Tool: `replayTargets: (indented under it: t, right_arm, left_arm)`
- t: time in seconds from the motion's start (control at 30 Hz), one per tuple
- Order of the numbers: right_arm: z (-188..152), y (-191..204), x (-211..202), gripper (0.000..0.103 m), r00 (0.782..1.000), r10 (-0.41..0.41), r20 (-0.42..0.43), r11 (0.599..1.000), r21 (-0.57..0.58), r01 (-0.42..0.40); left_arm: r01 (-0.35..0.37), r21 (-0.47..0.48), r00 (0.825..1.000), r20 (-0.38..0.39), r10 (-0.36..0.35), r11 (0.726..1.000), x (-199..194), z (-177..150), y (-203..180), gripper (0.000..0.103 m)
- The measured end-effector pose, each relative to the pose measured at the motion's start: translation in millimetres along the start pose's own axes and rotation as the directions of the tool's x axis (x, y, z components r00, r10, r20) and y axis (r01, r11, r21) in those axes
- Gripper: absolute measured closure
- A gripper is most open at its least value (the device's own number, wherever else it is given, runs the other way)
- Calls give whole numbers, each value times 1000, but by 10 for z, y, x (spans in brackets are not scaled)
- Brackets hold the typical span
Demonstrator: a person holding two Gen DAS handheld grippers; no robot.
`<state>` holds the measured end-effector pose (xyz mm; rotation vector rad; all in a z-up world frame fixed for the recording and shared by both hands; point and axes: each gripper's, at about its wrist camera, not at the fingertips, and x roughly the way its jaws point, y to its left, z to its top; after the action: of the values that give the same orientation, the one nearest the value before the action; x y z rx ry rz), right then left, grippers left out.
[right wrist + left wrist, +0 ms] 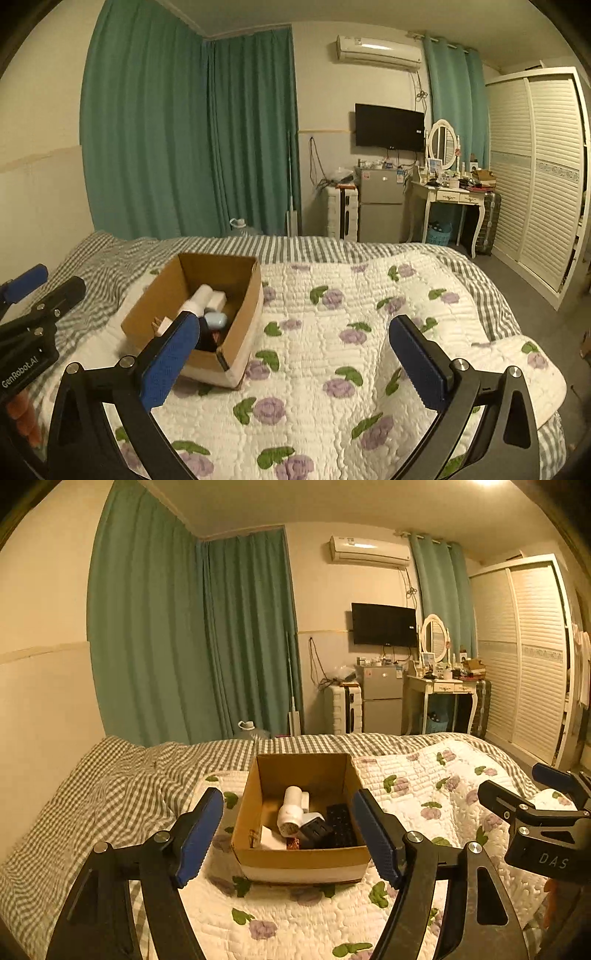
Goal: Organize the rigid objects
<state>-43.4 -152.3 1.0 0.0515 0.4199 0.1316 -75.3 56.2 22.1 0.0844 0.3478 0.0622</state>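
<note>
Bedroom scene, read left to right. Far left: green curtains (166,635) against a pale wall, then a bed (110,775) under a grey gingham sheet overlaid with a white floral quilt (424,786). Left tool (291,830) low in the foreground of its own view, blue pads spread wide, gripping nothing, framing a cardboard box (301,862) resting open-topped on the quilt. Inside the box: a white hair dryer (291,808) lying tilted, a black keyboard-like slab (341,825) just to its right, a small black block between them, plus pale paper and something brown near the front wall, too small to name. From the right-hand view, a pale blue rounded item (216,319) also inside the box, beside the dryer. Right tool (295,354) likewise spread wide and empty, hovering above bare quilt to the right of the box. Beyond the bed, further right: a wall television (384,624), a small grey fridge (382,698), a white dressing desk with an oval mirror (434,637), then louvred wardrobe doors (524,653). Judging by the quilt, no loose rigid items visible outside the box, so the gathering appears largely or wholly finished; possibly only tidying the contents or moving the box left, though anything behind the cameras stays unknown.
</note>
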Motion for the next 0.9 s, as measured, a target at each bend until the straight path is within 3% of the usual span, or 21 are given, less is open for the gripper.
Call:
replayTargets:
  t: [0.9]
  right_arm:
    - [18, 118, 80, 0, 999, -21, -36, 999, -33, 20]
  left_arm:
    - [24, -5, 998, -54, -25, 1000, 66, -92, 68, 27]
